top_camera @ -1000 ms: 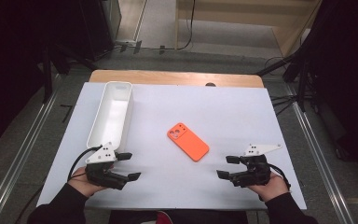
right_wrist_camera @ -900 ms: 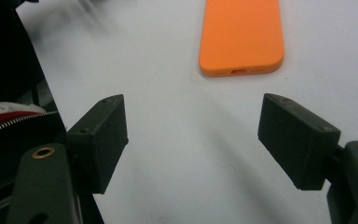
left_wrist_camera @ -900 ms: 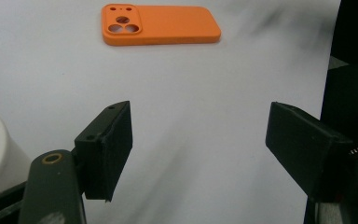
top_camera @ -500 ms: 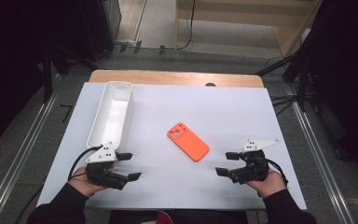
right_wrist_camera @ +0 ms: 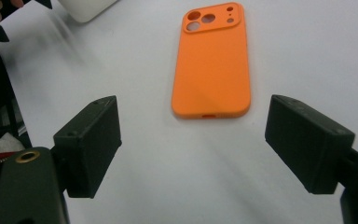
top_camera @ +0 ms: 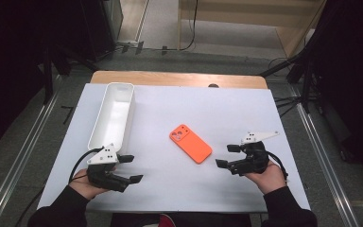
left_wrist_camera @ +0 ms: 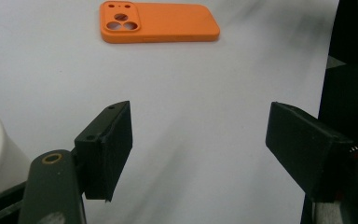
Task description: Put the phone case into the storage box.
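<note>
Orange phone case (top_camera: 190,143) lies flat, camera holes up, on white table cover (top_camera: 208,113), between my two claws, apart from both. White tray (top_camera: 113,113) stands at far left.

My right claw (top_camera: 228,155) near case, jaws wide apart, holds nothing. My left claw (top_camera: 131,168) same, wide and empty.

Risk, I judge: case thin and flat, jaws may slide over it or push it away; edge grip slips.

There are no words, numbers or signs to read here. The orange case (top_camera: 190,143), the white tray (top_camera: 113,115) and the white table (top_camera: 227,109) have no writing on them.
</note>
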A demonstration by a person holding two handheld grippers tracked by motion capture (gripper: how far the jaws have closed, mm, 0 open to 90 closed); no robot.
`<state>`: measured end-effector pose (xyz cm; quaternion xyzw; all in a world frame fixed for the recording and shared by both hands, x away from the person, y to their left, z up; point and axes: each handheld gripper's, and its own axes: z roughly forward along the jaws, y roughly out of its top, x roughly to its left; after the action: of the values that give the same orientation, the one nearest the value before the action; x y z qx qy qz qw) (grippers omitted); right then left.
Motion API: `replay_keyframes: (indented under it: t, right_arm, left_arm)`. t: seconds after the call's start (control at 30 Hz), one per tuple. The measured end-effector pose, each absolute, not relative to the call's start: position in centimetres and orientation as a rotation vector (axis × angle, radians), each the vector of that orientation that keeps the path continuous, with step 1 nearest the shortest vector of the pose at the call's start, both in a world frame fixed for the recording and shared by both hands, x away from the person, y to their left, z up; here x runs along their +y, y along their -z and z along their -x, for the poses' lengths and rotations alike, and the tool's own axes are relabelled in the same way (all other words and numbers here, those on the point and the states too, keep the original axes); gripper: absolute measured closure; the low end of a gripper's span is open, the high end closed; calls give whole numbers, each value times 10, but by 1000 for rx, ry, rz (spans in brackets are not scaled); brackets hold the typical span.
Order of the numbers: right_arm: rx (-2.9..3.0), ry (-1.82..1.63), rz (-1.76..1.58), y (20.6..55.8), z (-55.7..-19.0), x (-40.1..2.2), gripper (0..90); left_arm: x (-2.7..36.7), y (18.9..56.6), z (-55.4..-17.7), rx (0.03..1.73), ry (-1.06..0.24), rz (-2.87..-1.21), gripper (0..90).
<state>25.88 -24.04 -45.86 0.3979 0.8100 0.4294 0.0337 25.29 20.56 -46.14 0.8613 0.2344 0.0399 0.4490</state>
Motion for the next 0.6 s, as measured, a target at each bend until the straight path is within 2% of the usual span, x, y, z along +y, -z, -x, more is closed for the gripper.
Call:
replay_keyframes:
  t: [0.07, 0.1, 0.6]
  right_arm:
    - [2485, -1318, -1227, 458, -263, -238, 153]
    - [2482, -1315, -1231, 457, -268, -236, 96]
    - [2424, -1327, -1264, 454, -285, -230, 97]
  left_arm:
    - [206, 462, -253, 581, -99, -2130, 234]
    - [206, 462, -253, 581, -100, -2130, 233]
    - [206, 462, -253, 588, -102, -2130, 234]
